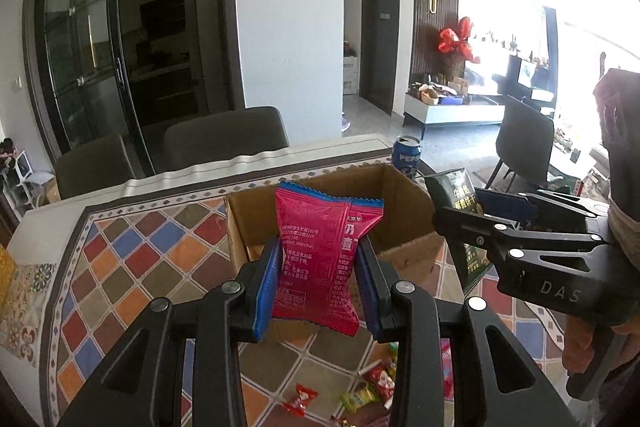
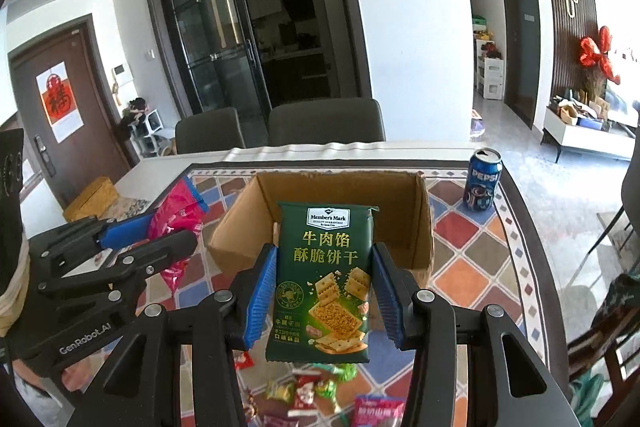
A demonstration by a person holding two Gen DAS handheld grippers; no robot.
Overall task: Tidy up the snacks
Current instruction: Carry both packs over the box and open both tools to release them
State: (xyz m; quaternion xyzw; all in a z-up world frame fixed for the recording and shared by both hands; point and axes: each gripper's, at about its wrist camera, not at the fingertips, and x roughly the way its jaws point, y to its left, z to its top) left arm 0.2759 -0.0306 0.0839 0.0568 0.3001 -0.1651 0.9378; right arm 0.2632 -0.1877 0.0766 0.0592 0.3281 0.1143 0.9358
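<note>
My left gripper [image 1: 318, 263] is shut on a pink snack packet [image 1: 320, 247] and holds it upright above the table, in front of an open cardboard box [image 1: 404, 187]. My right gripper [image 2: 324, 283] is shut on a green Member's Mark cracker packet [image 2: 324, 279], also upright, just in front of the same box [image 2: 424, 223]. In the left wrist view the right gripper [image 1: 460, 223] is to the right with the green packet [image 1: 452, 187]. In the right wrist view the left gripper [image 2: 160, 231] is to the left with the pink packet [image 2: 176, 215].
A blue Pepsi can [image 2: 482, 179] stands on the tiled-pattern tablecloth [image 2: 472, 267] right of the box. Several small wrapped candies [image 2: 304, 393] lie near the table's front edge. Two grey chairs [image 2: 324, 123] stand behind the table.
</note>
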